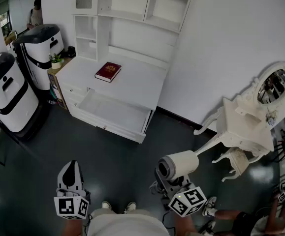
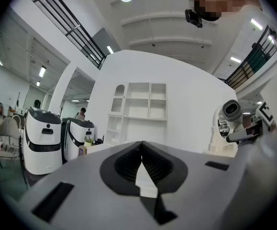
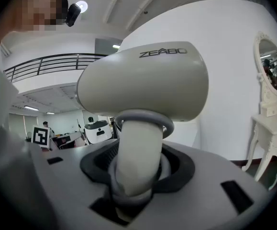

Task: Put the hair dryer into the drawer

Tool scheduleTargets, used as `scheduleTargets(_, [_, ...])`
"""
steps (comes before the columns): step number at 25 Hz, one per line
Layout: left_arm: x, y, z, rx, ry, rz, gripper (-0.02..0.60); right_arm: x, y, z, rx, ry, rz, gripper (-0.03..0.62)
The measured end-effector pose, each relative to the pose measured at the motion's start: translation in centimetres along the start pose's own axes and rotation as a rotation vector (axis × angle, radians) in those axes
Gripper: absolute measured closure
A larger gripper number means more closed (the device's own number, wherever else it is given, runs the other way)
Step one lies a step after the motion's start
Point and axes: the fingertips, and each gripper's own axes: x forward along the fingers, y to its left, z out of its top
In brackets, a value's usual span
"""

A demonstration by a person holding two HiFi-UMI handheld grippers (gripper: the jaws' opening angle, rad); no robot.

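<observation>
A: You're facing what looks like a bedroom corner: a white desk (image 1: pixel 137 85) with its drawer (image 1: pixel 115 113) pulled out, shelves (image 1: pixel 132 9) above it, and a dressing table (image 1: pixel 248 124) with an oval mirror (image 1: pixel 274 86).

B: It's only a set, though. Your white wall (image 1: pixel 221 48) stops short of a high hall ceiling (image 2: pixel 176 28) with strip lights and a railed gallery (image 3: pixel 57 63). Two white-and-black machines (image 1: pixel 7 90) stand beside your desk on a dark glossy floor (image 1: pixel 108 161). You're in a test lab.

The hair dryer (image 1: pixel 179 164) is coloured cream, with a grey ring (image 3: pixel 143 121) at the handle. The drawer (image 1: pixel 113 113) and counter (image 1: pixel 132 80) are painted white, the book (image 1: pixel 108 72) dark red, the floor (image 1: pixel 108 161) dark grey.
</observation>
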Motion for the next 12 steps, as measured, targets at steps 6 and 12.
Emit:
scheduleTargets(6, [-0.38,-0.35,-0.29,-0.003,0.001,0.006,0.566,-0.11,0.01,0.01,0.0,0.003,0.016,0.395])
scheduleTargets(12, [-0.64,-0.49,-0.25,0.001,0.011,0.017,0.566,0.0,0.11,-0.09,0.0,0.004,0.032,0.395])
